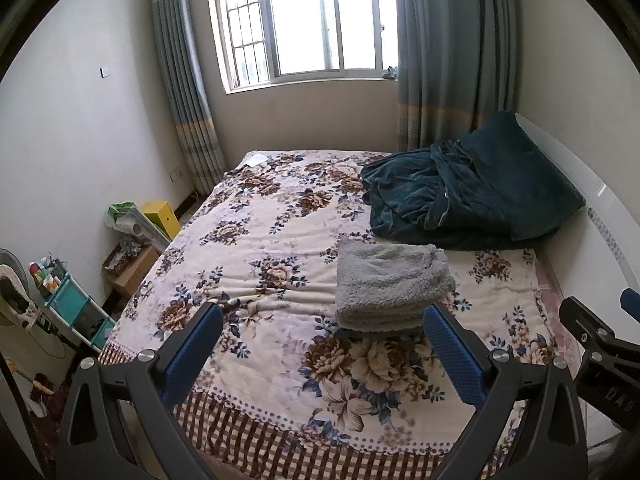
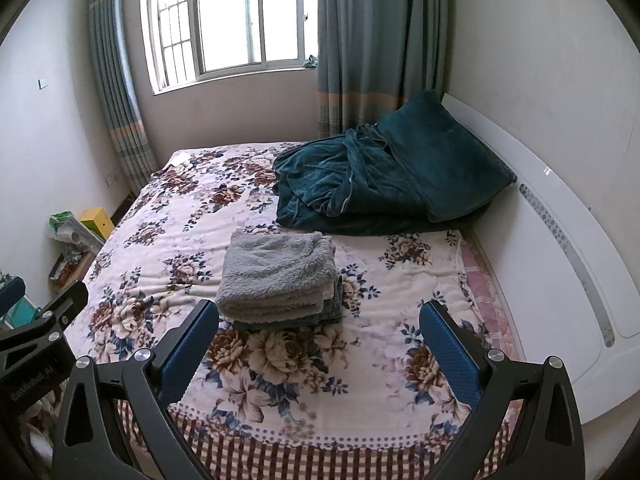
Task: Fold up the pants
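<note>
Fluffy grey pants lie folded in a neat stack on the floral bed cover, on top of a darker folded piece. The pants also show in the right wrist view. My left gripper is open and empty, held above the near part of the bed, just short of the stack. My right gripper is open and empty too, beside the left one, with the stack ahead and slightly left. The right gripper's body shows at the right edge of the left wrist view.
A crumpled dark teal blanket and pillow lie at the head of the bed against the white headboard. Boxes and a small teal shelf stand on the floor to the left. A curtained window is behind.
</note>
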`<state>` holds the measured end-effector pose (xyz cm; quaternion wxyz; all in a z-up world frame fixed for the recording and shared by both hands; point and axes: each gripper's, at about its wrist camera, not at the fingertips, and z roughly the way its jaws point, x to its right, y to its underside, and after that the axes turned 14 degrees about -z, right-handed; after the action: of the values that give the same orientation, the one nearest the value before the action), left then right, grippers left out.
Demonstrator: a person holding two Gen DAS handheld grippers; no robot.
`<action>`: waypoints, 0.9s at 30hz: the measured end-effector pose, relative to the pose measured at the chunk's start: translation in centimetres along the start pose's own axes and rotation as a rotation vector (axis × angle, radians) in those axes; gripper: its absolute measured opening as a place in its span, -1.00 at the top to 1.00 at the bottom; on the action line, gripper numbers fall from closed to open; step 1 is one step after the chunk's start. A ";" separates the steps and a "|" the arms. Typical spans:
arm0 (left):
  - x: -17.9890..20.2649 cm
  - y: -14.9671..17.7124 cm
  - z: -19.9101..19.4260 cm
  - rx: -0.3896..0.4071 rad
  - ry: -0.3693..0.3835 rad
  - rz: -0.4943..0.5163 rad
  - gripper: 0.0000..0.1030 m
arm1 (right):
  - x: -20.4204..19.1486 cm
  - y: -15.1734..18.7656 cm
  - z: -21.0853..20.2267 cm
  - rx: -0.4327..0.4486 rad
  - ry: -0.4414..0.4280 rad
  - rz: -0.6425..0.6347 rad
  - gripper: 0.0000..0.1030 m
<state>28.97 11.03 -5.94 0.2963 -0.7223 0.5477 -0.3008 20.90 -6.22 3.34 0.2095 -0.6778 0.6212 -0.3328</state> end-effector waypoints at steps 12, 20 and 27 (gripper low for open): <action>0.3 -0.3 -0.5 0.014 -0.002 -0.004 -0.99 | -0.3 0.2 0.0 -0.003 -0.008 -0.003 -1.00; 0.4 0.1 -1.2 0.026 0.004 0.001 -0.99 | -0.1 -0.1 -0.2 0.004 -0.009 -0.006 -1.00; 0.4 0.3 -1.5 0.030 0.004 -0.002 -0.99 | 0.0 -0.3 -0.4 0.009 -0.006 -0.008 -1.00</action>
<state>27.76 10.44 -5.18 0.3058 -0.7176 0.5431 -0.3109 20.82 -6.13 3.87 0.2130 -0.6803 0.6166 -0.3342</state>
